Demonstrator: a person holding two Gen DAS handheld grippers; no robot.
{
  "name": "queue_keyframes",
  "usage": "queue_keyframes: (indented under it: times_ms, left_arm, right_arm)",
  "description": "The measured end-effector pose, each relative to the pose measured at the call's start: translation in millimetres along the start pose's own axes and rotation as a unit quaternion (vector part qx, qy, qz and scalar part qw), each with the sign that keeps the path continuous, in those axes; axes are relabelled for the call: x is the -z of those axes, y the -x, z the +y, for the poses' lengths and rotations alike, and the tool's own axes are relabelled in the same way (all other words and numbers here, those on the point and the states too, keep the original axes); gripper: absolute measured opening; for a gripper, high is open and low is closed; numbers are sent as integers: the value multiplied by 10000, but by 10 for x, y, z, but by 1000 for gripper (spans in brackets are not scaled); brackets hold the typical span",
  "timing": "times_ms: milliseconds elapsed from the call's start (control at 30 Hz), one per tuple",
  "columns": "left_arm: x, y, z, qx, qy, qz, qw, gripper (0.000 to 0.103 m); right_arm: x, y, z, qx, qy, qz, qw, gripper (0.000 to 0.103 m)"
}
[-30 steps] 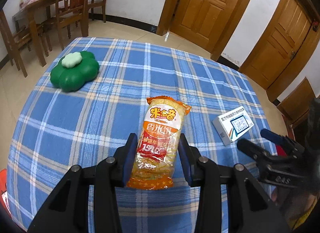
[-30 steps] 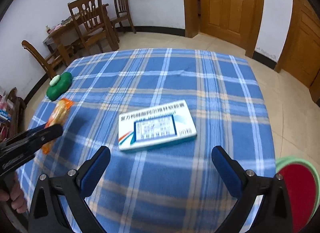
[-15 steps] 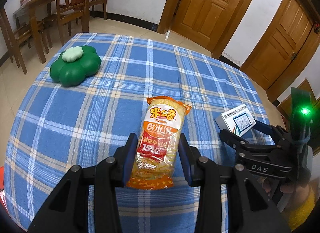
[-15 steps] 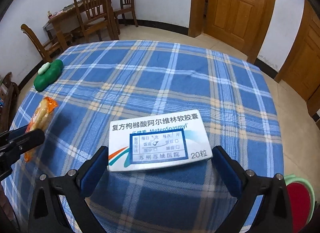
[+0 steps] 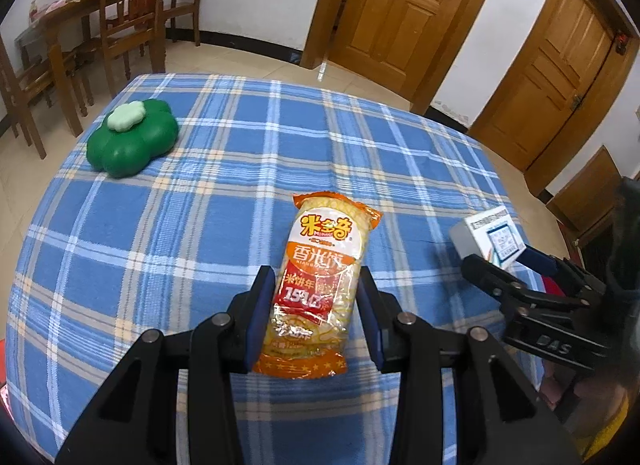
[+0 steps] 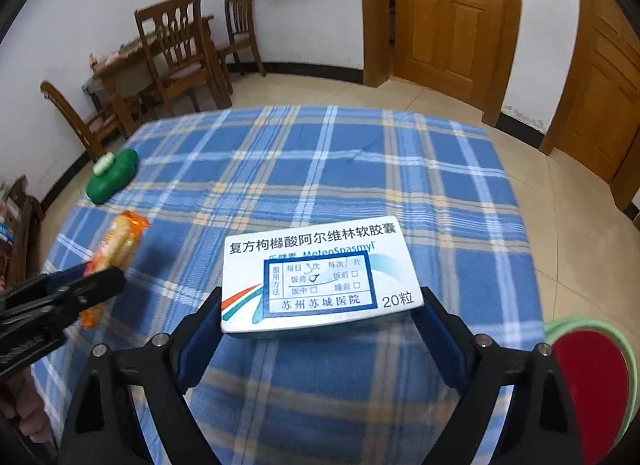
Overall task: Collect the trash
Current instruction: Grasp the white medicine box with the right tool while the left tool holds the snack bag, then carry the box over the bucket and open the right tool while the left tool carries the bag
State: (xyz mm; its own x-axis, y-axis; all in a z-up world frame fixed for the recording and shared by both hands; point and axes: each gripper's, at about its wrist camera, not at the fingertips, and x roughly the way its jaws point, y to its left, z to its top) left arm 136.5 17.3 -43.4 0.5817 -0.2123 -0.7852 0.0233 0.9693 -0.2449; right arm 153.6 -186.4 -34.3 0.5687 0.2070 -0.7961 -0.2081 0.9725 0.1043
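Observation:
My left gripper [image 5: 316, 315] is shut on an orange rice-cracker packet [image 5: 320, 281], its blue pads against both long sides, just above the blue plaid tablecloth [image 5: 200, 225]. My right gripper [image 6: 320, 329] is shut on a white medicine box [image 6: 320, 277] with blue print, held across its short ends above the cloth. The packet [image 6: 116, 245] and the left gripper also show at the left of the right wrist view. The box [image 5: 488, 237] and the right gripper show at the right of the left wrist view.
A green clover-shaped container [image 5: 132, 137] sits at the table's far left corner. A round red and green object [image 6: 592, 385] lies beyond the table's right edge. Wooden chairs [image 6: 176, 53] and a dining table stand by the far wall. Wooden doors [image 5: 400, 5] are behind.
My right gripper moved forward around the medicine box and closed on its ends; the box now sits lifted. My left gripper kept its hold on the packet, shifting slightly.

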Motion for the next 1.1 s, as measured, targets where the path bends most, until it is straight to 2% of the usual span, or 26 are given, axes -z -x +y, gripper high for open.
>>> queue_keyframes:
  times_ms: [267, 500, 833, 1100]
  left_arm:
    - [35, 113, -285, 244, -309, -63, 9992, 41]
    - [78, 194, -590, 563, -616, -47, 9965, 41]
    - [162, 273, -1057, 969, -1098, 56, 9892, 41]
    - [225, 320, -1442, 1286, -1446, 178, 9809, 41]
  right_arm:
    - [184, 461, -238, -68, -538, -231, 9983, 92]
    - [420, 875, -546, 82, -1045, -450, 9935, 92]
    - [769, 1322, -1038, 571, -1687, -681, 9817, 92]
    - [1094, 1446, -1422, 841, -2203, -648, 9696, 92]
